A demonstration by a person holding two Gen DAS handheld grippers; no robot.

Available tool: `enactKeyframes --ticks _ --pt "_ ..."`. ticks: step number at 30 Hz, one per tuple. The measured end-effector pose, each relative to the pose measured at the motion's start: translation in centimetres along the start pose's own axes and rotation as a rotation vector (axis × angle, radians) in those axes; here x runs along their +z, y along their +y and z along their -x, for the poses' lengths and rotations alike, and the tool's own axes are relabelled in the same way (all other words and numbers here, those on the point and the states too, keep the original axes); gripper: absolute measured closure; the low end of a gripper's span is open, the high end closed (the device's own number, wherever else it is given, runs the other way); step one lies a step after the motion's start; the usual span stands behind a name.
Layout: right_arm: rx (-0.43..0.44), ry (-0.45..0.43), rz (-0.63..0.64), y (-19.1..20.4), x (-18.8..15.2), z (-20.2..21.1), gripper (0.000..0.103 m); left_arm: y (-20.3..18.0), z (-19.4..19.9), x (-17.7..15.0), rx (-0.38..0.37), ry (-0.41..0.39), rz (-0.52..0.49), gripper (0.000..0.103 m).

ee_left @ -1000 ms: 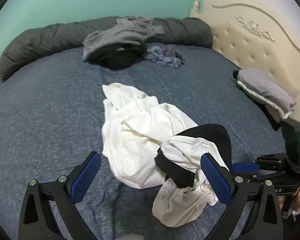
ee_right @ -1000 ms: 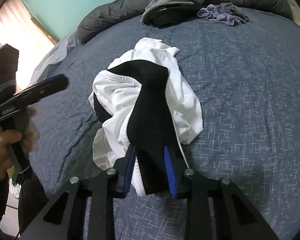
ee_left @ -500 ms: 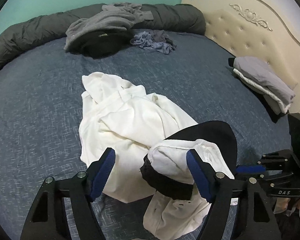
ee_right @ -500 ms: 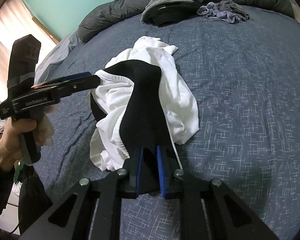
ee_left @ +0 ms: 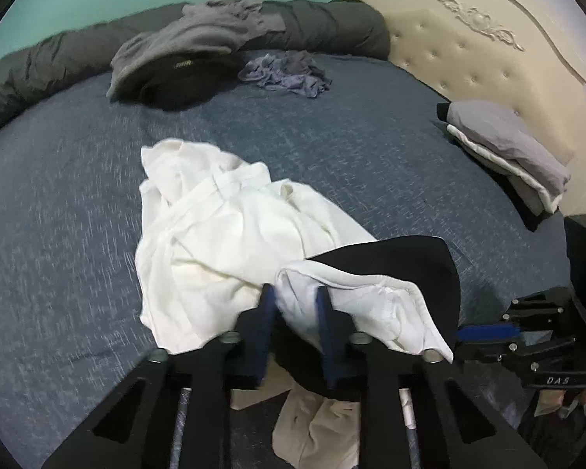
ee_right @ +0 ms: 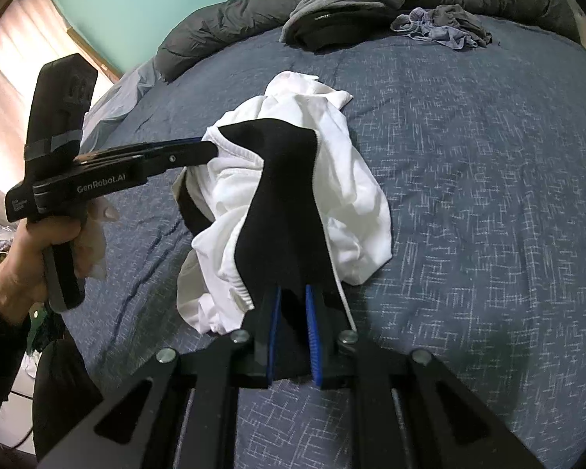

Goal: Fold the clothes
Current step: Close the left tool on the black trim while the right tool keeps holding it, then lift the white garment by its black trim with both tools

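Observation:
A crumpled white garment with a black part lies near the front edge of the blue bed. My left gripper is closing, its blue pads pinching a white fold of it. In the right wrist view the same garment shows its black part running down into my right gripper, whose jaws are closing with black cloth pressed between the pads. The left gripper bites the garment's white edge on the left there. The right gripper appears at the right of the left wrist view.
A heap of grey and black clothes and a bluish crumpled piece lie at the far side by a rolled dark duvet. A folded stack sits by the cream headboard. A person's hand holds the left gripper.
The left gripper came forward and down onto the garment and its wide jaws closed on a white fold. The right gripper's jaws narrowed on the black cloth without moving.

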State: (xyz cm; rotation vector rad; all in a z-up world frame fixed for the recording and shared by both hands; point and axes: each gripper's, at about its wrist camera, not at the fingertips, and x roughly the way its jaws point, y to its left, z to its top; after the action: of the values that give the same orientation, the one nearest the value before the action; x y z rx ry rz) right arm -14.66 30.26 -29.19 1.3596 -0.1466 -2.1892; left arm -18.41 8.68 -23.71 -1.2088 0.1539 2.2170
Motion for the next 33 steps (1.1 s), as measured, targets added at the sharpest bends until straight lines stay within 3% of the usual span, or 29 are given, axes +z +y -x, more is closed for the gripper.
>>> enactKeyframes --ticks 4,10,15,16,19,26,27,29,31,33 --pt "-0.009 -0.014 -0.015 -0.3 0.1 0.2 0.098 -0.3 0.3 0.2 0.004 -0.003 -0.024 0.092" --pt "-0.025 -0.055 -0.041 -0.6 0.5 1.4 0.101 -0.1 1.9 0.4 0.013 -0.04 -0.009 0.095" --pt "0.062 -0.065 -0.116 -0.8 0.7 2.1 0.099 0.2 4.5 0.9 0.053 -0.082 -0.005 0.096" --pt "0.061 -0.052 -0.106 -0.3 0.7 1.9 0.093 0.5 4.8 1.1 0.056 -0.085 0.003 0.096" --pt "0.04 -0.009 -0.053 1.3 0.4 1.0 0.06 1.2 5.7 1.3 0.067 -0.092 0.019 0.096" --pt "0.003 0.017 -0.031 1.9 0.4 -2.0 0.06 2.6 7.8 0.8 0.087 -0.117 0.038 0.096" --pt "0.001 0.013 -0.023 1.9 0.4 -2.2 0.06 2.8 8.1 0.8 0.089 -0.122 0.04 0.096" --pt "0.009 0.005 -0.007 1.9 0.6 -2.5 0.083 3.2 8.5 0.5 0.096 -0.132 0.045 0.096" --pt "0.0 -0.004 0.008 2.0 0.8 -2.5 0.095 3.6 8.9 0.4 0.101 -0.138 0.051 0.096" --pt "-0.015 -0.024 0.021 2.1 1.1 -2.1 0.099 3.9 9.2 0.3 0.11 -0.142 0.054 0.096"
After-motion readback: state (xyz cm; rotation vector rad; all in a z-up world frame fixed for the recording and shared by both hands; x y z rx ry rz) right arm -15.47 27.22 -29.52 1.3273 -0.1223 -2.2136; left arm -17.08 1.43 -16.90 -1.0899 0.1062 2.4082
